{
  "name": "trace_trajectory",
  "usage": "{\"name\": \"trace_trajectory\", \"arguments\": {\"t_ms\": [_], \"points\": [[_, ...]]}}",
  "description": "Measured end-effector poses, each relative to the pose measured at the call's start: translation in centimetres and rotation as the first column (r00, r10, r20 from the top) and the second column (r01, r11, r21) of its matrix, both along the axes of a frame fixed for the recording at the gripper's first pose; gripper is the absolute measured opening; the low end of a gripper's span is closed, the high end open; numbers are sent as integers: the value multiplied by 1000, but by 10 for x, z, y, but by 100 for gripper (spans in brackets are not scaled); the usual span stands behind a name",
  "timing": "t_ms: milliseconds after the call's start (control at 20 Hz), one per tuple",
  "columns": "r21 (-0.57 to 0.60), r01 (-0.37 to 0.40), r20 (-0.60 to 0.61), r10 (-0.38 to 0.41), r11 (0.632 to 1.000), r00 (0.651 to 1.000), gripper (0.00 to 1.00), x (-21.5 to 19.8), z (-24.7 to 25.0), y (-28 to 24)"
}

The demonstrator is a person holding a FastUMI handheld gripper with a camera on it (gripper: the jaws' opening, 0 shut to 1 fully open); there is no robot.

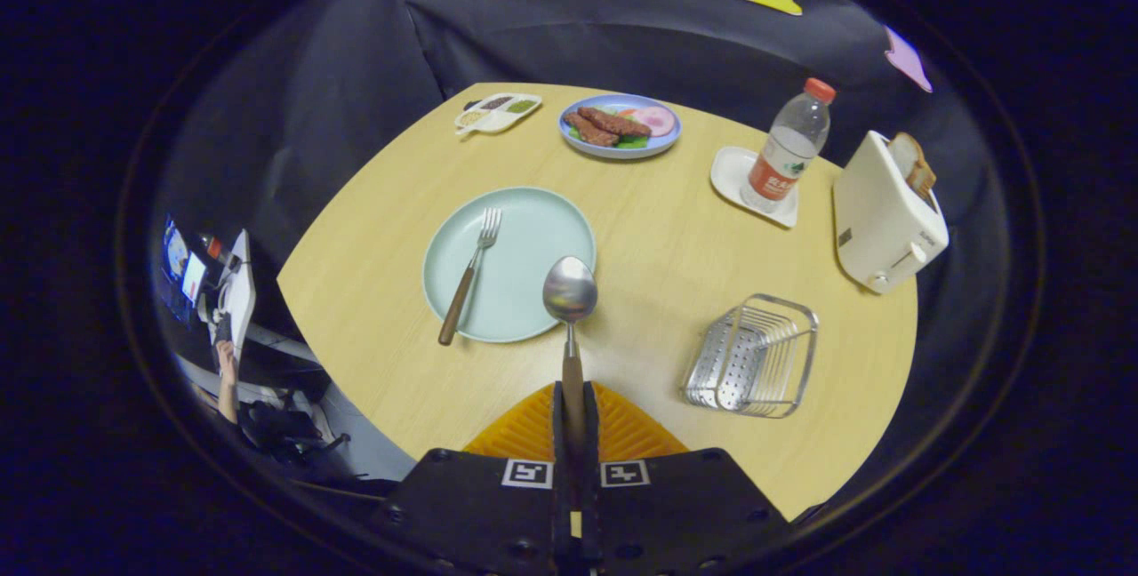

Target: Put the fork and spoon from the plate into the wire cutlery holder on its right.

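Here the fingers (573,407) are pressed together on the wooden handle of the spoon (570,292), which sticks straight out ahead of them with its steel bowl lifted over the near right rim of the pale green plate (533,229). The fork (469,276) lies on the left half of that plate, tines pointing away, its wooden handle reaching over the near rim toward the worktop (658,238). The wire cutlery holder (754,356) stands on the worktop to the right of the plate and well apart from it, ahead and right of the fingers. Beyond them are a blue plate of food (621,124), a small divided dish (497,111), a water bottle (787,153) on a white coaster (731,174), and a white toaster (885,219) holding a slice of bread (912,163).
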State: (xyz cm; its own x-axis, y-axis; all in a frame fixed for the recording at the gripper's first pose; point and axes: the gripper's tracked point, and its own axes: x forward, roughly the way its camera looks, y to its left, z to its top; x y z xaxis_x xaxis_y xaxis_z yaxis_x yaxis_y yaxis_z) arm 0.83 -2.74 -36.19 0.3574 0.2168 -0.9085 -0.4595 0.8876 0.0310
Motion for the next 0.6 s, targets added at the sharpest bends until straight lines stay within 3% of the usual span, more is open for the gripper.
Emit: {"name": "trace_trajectory", "arguments": {"t_ms": [350, 600], "points": [[-3, 148, 49, -148, 989, 988, 5, 1, 40, -85], [-57, 227, -46, -229, 972, 972, 5, 3, 24, -121]]}}
